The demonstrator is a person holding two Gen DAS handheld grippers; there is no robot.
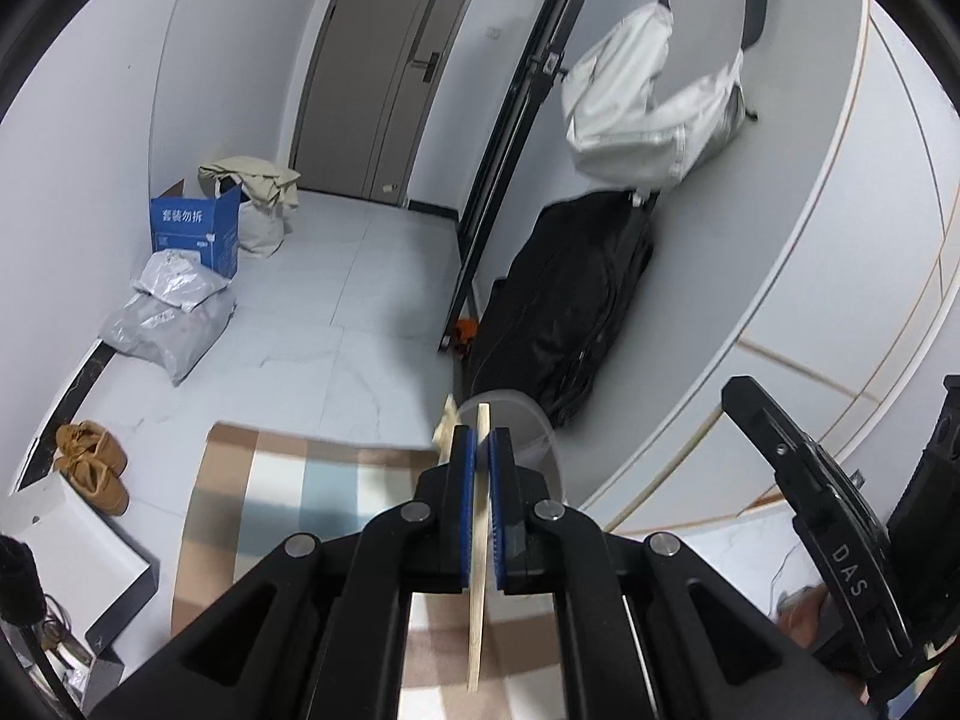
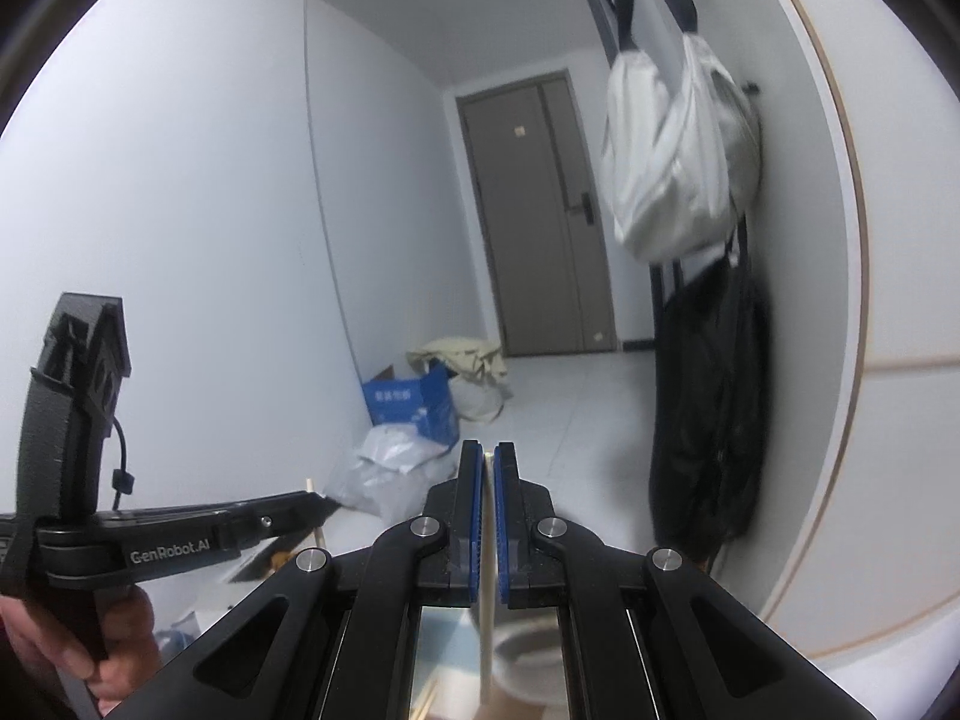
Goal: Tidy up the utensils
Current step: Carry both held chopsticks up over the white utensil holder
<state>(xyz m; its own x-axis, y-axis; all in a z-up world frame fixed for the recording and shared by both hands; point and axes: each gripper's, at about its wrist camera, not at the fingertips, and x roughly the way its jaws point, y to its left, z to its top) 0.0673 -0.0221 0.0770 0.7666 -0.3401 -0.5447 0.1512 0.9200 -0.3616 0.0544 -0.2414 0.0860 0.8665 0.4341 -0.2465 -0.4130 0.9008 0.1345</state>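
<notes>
My left gripper is shut on a pale wooden chopstick that runs upright between its blue pads, its top end over a grey cup that stands just beyond the fingers. My right gripper is shut on a second pale chopstick, held upright above a grey cup seen low between its arms. The left gripper also shows in the right wrist view at the left, with a chopstick end poking above it.
A striped mat lies under the grippers. On the floor by the left wall are a blue box, grey parcels and brown shoes. A white bag and black bag hang at the right wall.
</notes>
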